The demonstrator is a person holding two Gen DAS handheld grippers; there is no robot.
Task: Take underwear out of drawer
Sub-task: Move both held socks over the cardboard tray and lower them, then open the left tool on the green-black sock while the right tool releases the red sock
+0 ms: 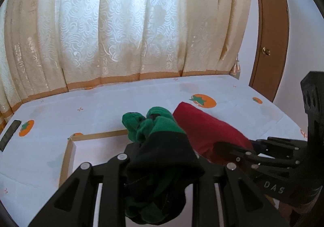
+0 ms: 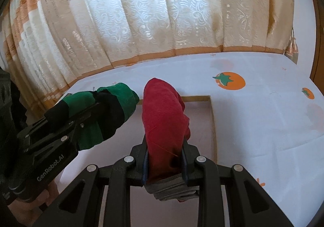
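Observation:
My left gripper (image 1: 162,158) is shut on green-and-black underwear (image 1: 160,146), which bunches up over the fingers and hides the tips. It also shows at the left of the right wrist view (image 2: 105,113). My right gripper (image 2: 165,152) is shut on red underwear (image 2: 164,117) with a grey waistband, held upright; the red piece shows at the right of the left wrist view (image 1: 206,129). Both pieces hang above the open drawer (image 2: 212,117), a wood-rimmed box with a pale floor; its rim also shows in the left wrist view (image 1: 68,150).
The drawer sits in a white surface (image 2: 263,125) printed with orange persimmons. Cream patterned curtains (image 1: 121,34) hang close behind it. A brown door (image 1: 271,44) stands at the right. A dark flat object (image 1: 10,133) lies at the far left edge.

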